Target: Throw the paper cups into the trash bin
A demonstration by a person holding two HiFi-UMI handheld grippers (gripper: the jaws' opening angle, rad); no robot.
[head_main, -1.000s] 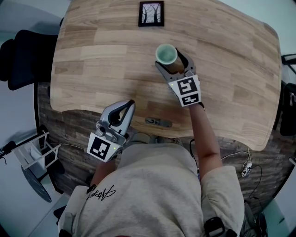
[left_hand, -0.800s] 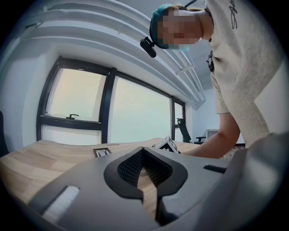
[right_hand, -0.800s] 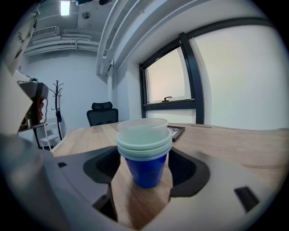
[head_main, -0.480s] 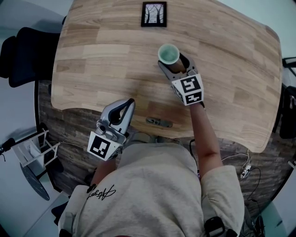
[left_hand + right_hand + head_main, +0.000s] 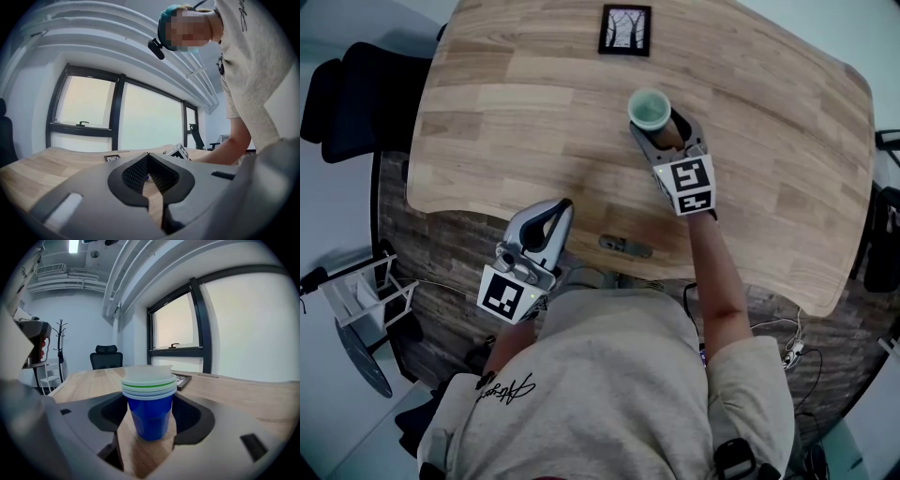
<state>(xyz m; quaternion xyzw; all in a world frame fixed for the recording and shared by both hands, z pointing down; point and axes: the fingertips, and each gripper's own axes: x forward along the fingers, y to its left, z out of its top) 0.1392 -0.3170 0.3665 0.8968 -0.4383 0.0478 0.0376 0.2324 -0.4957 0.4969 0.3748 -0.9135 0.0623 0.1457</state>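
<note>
A stack of paper cups (image 5: 149,414), blue outside with white and green rims, stands upright on the wooden table (image 5: 506,122). From above the cups (image 5: 649,108) show a pale green mouth. My right gripper (image 5: 662,124) reaches level across the table, one finger on either side of the stack. Its jaws have just been closing with the cups between them, and narrow gaps still show beside the blue wall in the right gripper view (image 5: 150,406). My left gripper (image 5: 565,206) hangs off the table's near edge, shut (image 5: 147,157) on nothing. No trash bin is in view.
A small framed picture (image 5: 625,30) lies flat at the table's far edge, just beyond the cups (image 5: 180,379). A black office chair (image 5: 347,103) stands at the left end. A white rack (image 5: 366,300) stands on the floor at the lower left.
The right gripper's jaws stand a little narrower round the cup stack than a second ago. The cups have stayed on the table. The left gripper has not visibly moved.
</note>
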